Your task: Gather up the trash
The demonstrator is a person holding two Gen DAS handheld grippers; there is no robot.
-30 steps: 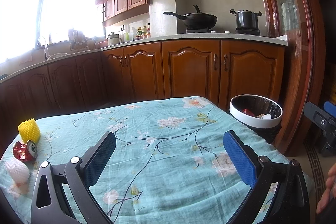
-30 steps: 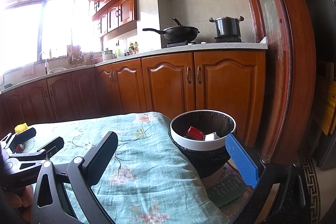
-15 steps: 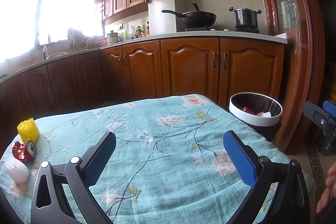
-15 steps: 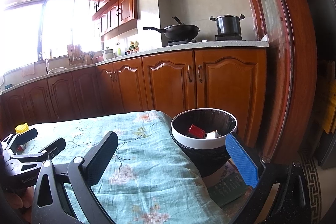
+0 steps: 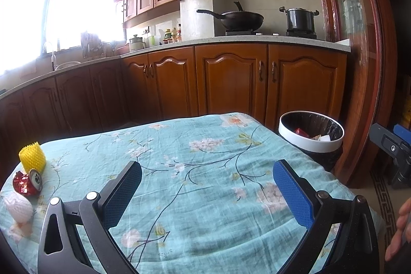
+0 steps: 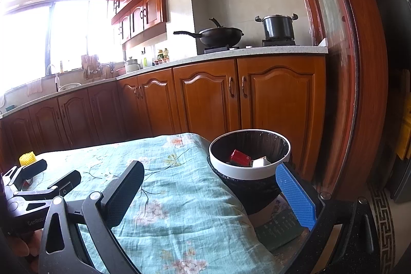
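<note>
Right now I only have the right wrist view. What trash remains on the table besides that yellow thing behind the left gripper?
Observer: A crushed red can lies on its side just in front of the yellow foam net.
Operator: Anything else beside it?
Observer: A white foam net sits nearer the camera, at the left edge of the tablecloth.
Operator: Is the left gripper lined up on any of them?
Observer: No. All three lie off to the left of the left gripper, which is open with only tablecloth showing between its fingers.

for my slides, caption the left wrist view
Open left hand-held gripper above floral teal tablecloth; crushed red can far left, white-rimmed black bin right.
</note>
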